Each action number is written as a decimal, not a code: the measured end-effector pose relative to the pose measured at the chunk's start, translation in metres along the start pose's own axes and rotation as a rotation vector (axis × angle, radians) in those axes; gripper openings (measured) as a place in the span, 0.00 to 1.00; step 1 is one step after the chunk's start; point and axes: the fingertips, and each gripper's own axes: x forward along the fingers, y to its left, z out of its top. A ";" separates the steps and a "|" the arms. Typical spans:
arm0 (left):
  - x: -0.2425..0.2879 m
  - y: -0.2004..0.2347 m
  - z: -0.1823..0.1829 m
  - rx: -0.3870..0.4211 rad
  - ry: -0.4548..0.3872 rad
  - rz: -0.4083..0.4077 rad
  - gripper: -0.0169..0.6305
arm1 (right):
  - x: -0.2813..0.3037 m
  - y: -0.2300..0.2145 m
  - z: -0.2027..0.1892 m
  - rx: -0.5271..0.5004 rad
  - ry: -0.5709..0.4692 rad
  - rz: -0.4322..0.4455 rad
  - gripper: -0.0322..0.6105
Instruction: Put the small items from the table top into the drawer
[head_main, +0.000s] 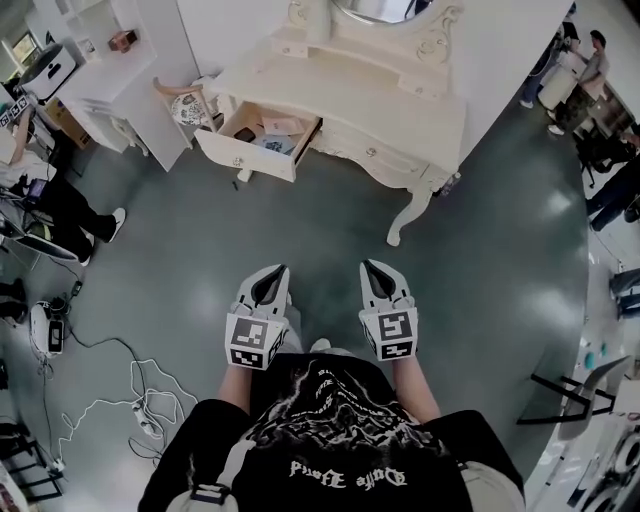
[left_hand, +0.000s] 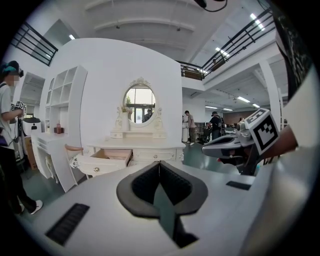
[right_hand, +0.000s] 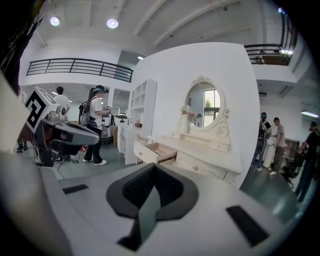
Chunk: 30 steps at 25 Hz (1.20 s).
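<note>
- The drawer (head_main: 252, 157) stands pulled out at the left end of the cream dressing table (head_main: 350, 100).
- Inside the drawer lie a few small items (head_main: 272, 134): a pale pink flat piece, a bluish one and a dark one. What they are is too small to tell.
- The left gripper (head_main: 277, 270) has its jaws pressed together with nothing between them.
- The right gripper (head_main: 371, 267) is likewise fully closed and empty.
- Both grippers hover side by side over the grey floor (head_main: 330, 220), well apart from the drawer.
</note>
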 end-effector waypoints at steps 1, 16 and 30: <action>0.002 0.001 0.000 -0.001 0.000 -0.003 0.05 | 0.002 -0.002 -0.001 0.004 0.002 -0.004 0.07; 0.062 0.049 0.007 -0.015 0.044 -0.057 0.05 | 0.067 -0.021 0.012 0.019 0.049 -0.014 0.07; 0.125 0.148 0.021 -0.016 0.065 -0.091 0.05 | 0.168 -0.026 0.046 0.034 0.056 -0.055 0.07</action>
